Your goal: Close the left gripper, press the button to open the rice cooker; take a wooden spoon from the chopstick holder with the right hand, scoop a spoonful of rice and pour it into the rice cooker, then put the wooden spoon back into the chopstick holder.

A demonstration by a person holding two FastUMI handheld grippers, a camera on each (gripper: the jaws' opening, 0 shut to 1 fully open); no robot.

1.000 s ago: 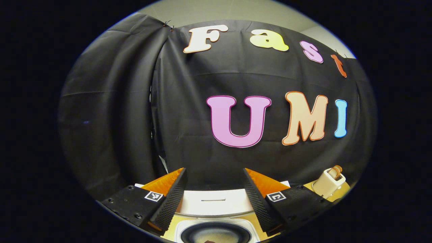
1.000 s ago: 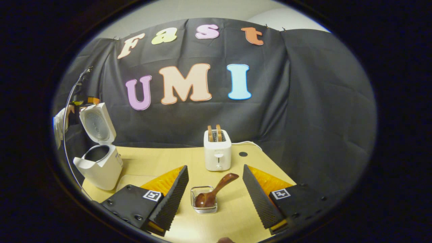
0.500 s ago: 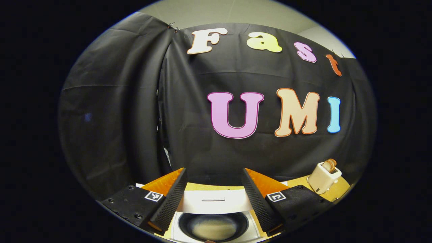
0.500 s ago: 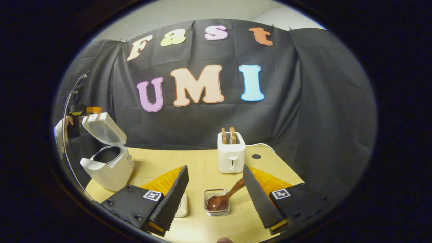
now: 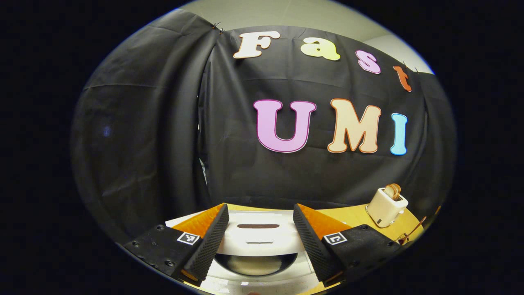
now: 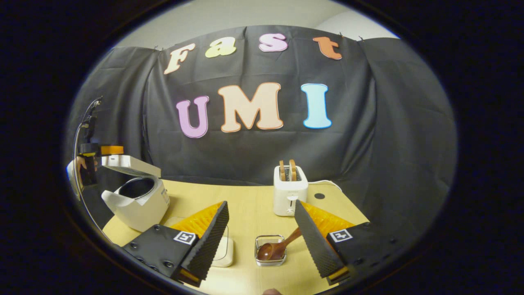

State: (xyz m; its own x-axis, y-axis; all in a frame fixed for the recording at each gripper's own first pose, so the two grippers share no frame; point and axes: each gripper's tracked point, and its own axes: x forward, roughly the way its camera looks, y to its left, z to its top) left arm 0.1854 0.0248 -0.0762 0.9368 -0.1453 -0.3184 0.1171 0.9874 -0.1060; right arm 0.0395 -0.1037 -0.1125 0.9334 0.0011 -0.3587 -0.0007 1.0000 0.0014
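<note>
The white rice cooker (image 6: 139,203) stands at the table's left, its lid (image 6: 131,166) tilted low over the dark inner pot (image 6: 136,187). My left gripper (image 6: 98,150) hovers at the lid's raised edge, held by a hand. In the left gripper view that gripper (image 5: 260,209) is open, its fingers either side of the lid (image 5: 256,233), with the pot (image 5: 254,264) below. My right gripper (image 6: 260,203) is open above the table. Beyond it a small glass holder (image 6: 270,259) holds the wooden spoon (image 6: 278,248), whose handle leans right behind one finger.
A white toaster (image 6: 290,190) with two slices stands mid-table, also seen far right as the toaster (image 5: 387,207). A white square dish (image 6: 224,252) lies left of the glass holder, partly behind my finger. The wooden table (image 6: 245,196) ends at the black cloth wall.
The cooker's lid has swung from upright down toward the pot, and the left gripper has followed it. The right gripper has drifted left, so holder and toaster sit further right.
</note>
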